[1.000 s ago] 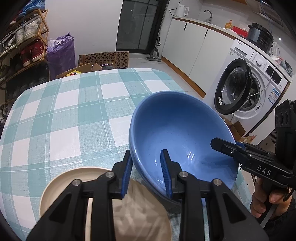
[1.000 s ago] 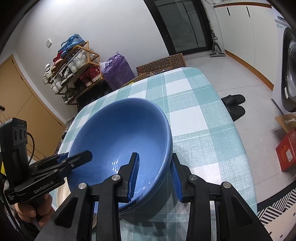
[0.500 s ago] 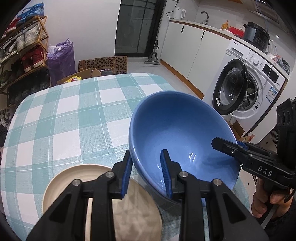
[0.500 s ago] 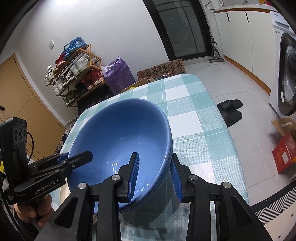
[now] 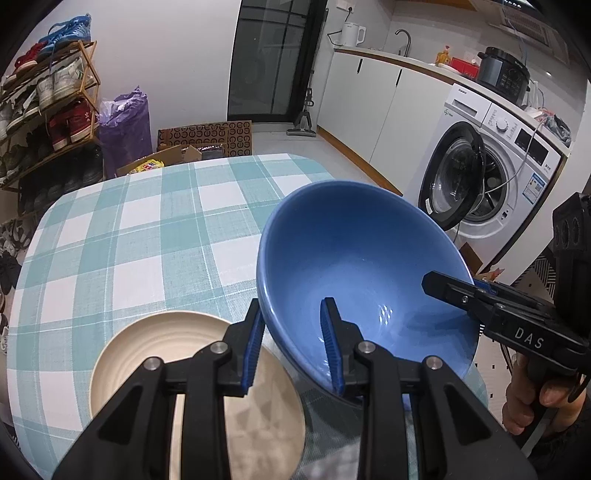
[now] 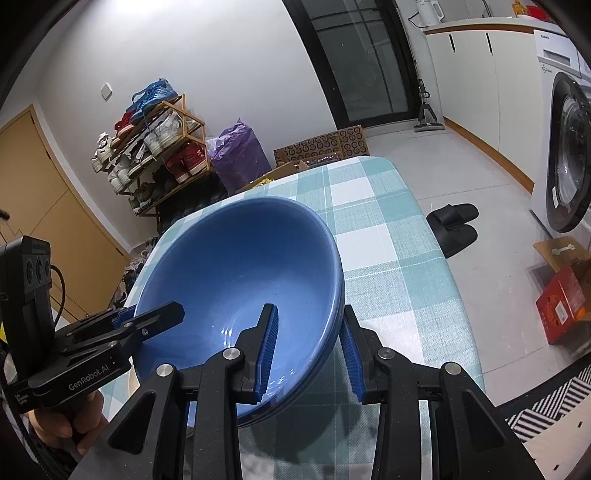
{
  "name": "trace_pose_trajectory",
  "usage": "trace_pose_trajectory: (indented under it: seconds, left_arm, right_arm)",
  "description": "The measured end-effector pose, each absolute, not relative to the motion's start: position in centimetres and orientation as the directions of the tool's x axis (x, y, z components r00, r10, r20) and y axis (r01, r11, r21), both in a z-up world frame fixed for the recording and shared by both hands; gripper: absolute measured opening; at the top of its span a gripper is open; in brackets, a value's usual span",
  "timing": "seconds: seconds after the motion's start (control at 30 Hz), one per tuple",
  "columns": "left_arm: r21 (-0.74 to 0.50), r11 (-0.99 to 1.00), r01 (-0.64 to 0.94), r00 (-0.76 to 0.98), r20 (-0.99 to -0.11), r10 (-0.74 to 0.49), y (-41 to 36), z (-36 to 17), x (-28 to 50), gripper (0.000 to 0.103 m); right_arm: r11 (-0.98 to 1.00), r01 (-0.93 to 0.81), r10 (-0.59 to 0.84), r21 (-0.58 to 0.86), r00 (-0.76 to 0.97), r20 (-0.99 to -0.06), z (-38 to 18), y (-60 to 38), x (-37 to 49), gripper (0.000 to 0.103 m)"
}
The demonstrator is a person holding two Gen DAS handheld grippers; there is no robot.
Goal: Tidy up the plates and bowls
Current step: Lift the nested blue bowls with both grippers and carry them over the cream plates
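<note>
Both grippers pinch the blue bowl (image 5: pixel 354 266): the left gripper (image 5: pixel 291 343) on its near-left rim, the right gripper (image 6: pixel 308 349) on the opposite rim. The bowl has risen above the checked table (image 5: pixel 122 236), beside the cream plate (image 5: pixel 159 350). It is now free to be carried, probably onto that plate.

I am working in a lived-in home kitchen with laundry corner: white cabinets (image 5: pixel 373 99), sink tap (image 5: pixel 404 38) and kettle (image 5: pixel 352 33) line the counter, beside a front-loading washing machine (image 5: pixel 491 166). A loaded shoe rack (image 6: pixel 155 147), slippers (image 6: pixel 454 229) on the floor and a checked tablecloth (image 5: pixel 129 236) confirm domestic use.
</note>
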State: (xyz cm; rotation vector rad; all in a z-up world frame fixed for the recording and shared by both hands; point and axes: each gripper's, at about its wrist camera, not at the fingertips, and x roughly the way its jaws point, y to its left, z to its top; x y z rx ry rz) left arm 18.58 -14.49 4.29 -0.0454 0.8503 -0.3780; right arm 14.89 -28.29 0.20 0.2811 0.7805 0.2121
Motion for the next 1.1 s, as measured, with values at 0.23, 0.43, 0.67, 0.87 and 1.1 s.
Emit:
trace_pose_trajectory:
  seconds: [0.23, 0.43, 0.67, 0.87, 1.1]
  left_arm:
    - [-0.185, 0.936, 0.301, 0.617, -0.71, -0.339, -13.7, 5.4, 17.3, 0.029]
    - [-0.183, 0.938, 0.293, 0.637, -0.695, -0.334, -12.8, 6.4, 16.5, 0.029]
    - [-0.189, 0.942, 0.277, 0.656, -0.679, -0.329, -11.5, 7.3, 15.9, 0.029]
    - [-0.194, 0.948, 0.253, 0.671, -0.67, -0.316, -10.0, 7.8, 15.3, 0.029]
    - [-0.195, 0.957, 0.216, 0.689, -0.664, -0.291, -7.7, 8.0, 14.6, 0.029]
  right_arm:
    - [0.942, -0.099, 0.295, 0.321, 0.7, -0.651, 1.4, -27.3, 13.7, 0.035]
    - [0.946, -0.113, 0.291, 0.304, 0.711, -0.64, 2.8, -26.2, 12.8, 0.035]
    - [0.945, -0.133, 0.3, 0.299, 0.717, -0.629, 4.3, -25.0, 12.3, 0.035]
    - [0.946, -0.164, 0.31, 0.281, 0.716, -0.626, 5.3, -23.2, 12.0, 0.035]
    - [0.941, -0.206, 0.334, 0.27, 0.703, -0.628, 5.6, -20.5, 12.0, 0.035]
